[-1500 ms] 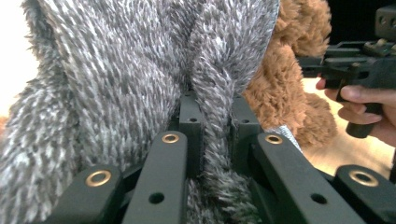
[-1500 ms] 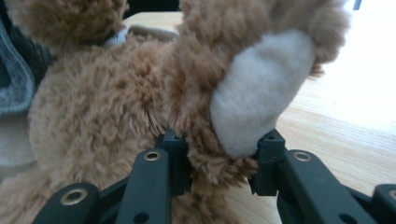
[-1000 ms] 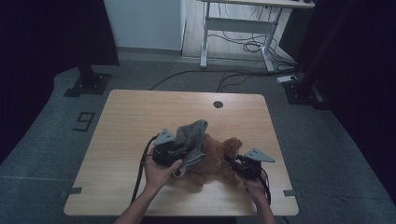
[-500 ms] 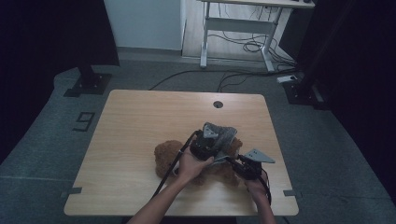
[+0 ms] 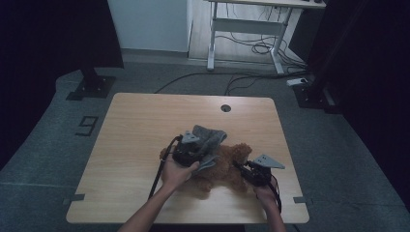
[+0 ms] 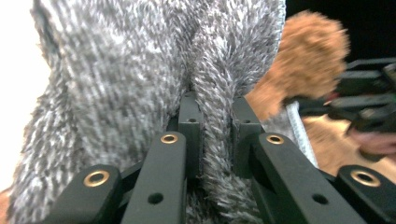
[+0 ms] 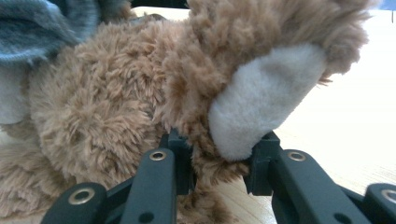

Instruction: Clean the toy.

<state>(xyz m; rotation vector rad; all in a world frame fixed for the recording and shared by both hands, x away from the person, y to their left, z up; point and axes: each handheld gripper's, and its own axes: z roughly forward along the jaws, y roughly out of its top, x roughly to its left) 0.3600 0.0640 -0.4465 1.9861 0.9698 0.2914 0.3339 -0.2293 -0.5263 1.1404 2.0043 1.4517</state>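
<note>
A light wooden table [image 5: 145, 121] stood on a grey floor, seen from above, with a person's forearms reaching in from the near edge. Near the front middle of the table lay a brown plush teddy bear [image 5: 227, 166], on its back or side, though the exact pose was hard to tell. Draped over the bear's upper part was a small grey knitted garment [image 5: 209, 140], bunched rather than pulled on. The left gripper [image 5: 189, 151] hovered over the bear, its jaws clamped on a fold of the grey knit, as the left gripper view made plain [image 6: 212, 140]. The right gripper [image 5: 245, 170] sat low at the bear's right side, jaws pinched on a tuft of brown fur beside a pale cream patch [image 7: 261, 102], steadying the toy. Judging by this, the dressing was only begun: the garment was lifted onto the bear, but no limb or head looked threaded through it, so pulling it over and straightening it remained
</note>
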